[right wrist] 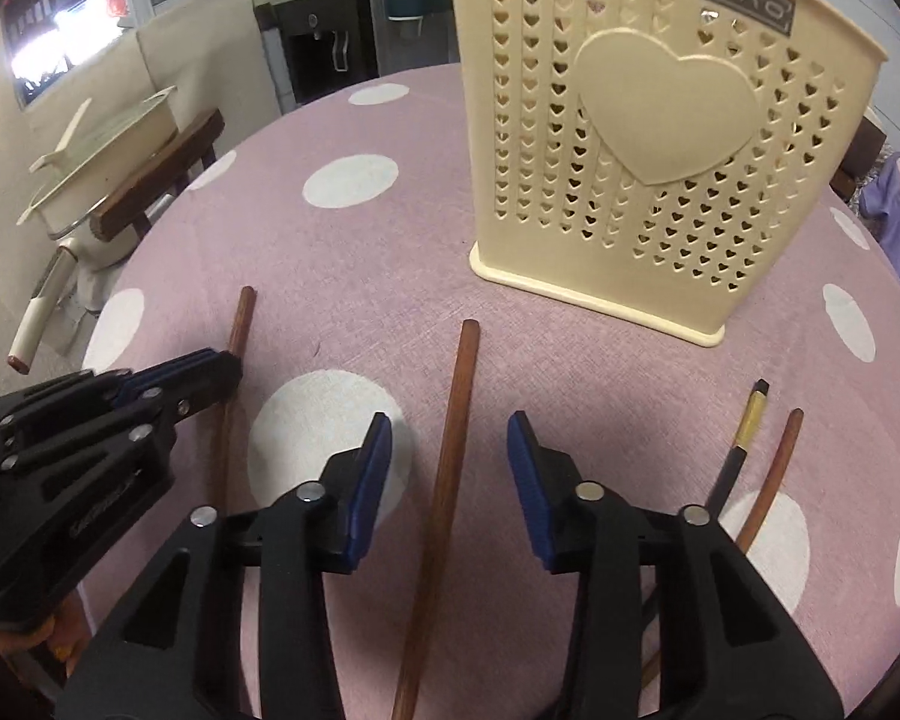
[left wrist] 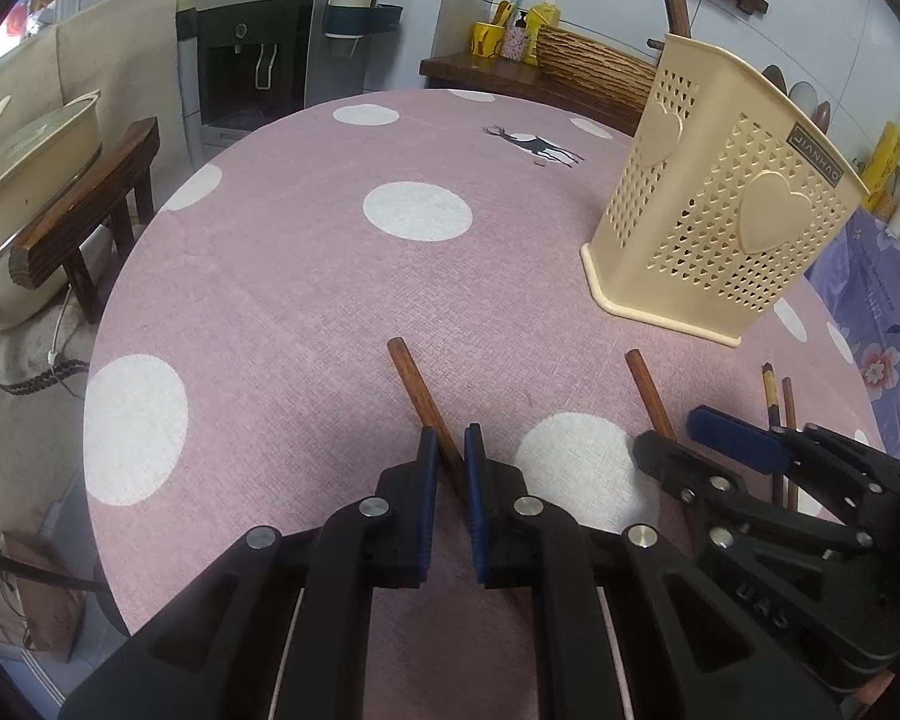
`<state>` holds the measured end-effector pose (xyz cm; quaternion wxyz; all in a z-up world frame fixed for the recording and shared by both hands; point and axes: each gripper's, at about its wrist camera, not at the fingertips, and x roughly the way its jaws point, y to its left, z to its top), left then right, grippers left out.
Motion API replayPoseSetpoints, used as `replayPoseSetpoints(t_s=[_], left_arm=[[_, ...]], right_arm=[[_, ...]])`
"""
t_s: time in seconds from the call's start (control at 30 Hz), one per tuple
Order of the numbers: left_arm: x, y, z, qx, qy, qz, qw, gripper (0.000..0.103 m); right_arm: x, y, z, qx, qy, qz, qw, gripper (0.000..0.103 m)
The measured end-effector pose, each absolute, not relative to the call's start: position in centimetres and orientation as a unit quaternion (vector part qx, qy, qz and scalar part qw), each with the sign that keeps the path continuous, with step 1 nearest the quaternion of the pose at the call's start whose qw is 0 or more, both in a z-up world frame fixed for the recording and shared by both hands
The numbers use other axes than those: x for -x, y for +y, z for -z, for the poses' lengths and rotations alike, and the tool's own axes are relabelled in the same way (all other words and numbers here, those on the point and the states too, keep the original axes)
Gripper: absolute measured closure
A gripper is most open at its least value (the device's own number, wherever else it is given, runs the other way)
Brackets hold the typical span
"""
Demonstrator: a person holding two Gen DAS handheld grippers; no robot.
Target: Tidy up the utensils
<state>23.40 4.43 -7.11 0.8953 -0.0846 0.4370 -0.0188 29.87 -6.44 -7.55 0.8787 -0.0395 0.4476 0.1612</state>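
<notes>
A cream perforated utensil holder with heart shapes stands on the pink dotted table; it also shows in the right wrist view. Several wooden utensil handles lie in front of it. My left gripper is shut on one brown wooden handle, seen from the right wrist view as the left stick. My right gripper is open, its jaws either side of a second brown handle, not touching it. A black-and-gold chopstick and a thin brown stick lie to the right.
The round table has a pink cloth with white dots. A wooden stool with a cream pan stands to the left. A water dispenser and a shelf with yellow cups are behind.
</notes>
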Motion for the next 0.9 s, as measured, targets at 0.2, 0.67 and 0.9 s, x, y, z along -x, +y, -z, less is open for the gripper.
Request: replayPoseSetpoints(t_s=[0.2, 0.67, 0.9], left_arm=[[-23.4, 4.5, 7.2, 0.091, 0.435, 0.016, 0.896, 0.091], [-23.7, 4.0, 7.2, 0.081, 0.434, 0.003, 0.897, 0.092], [-24.0, 3.6, 7.2, 0.078, 0.434, 0.002, 0.897, 0.093]], right_arm=[[-30.9, -6.1, 7.7, 0.046, 0.438, -0.148, 0.886, 0.075], [-31.0, -5.6, 7.8, 0.064, 0.432, -0.152, 0.887, 0.094], [-30.9, -5.6, 7.8, 0.064, 0.431, -0.148, 0.888, 0.094]])
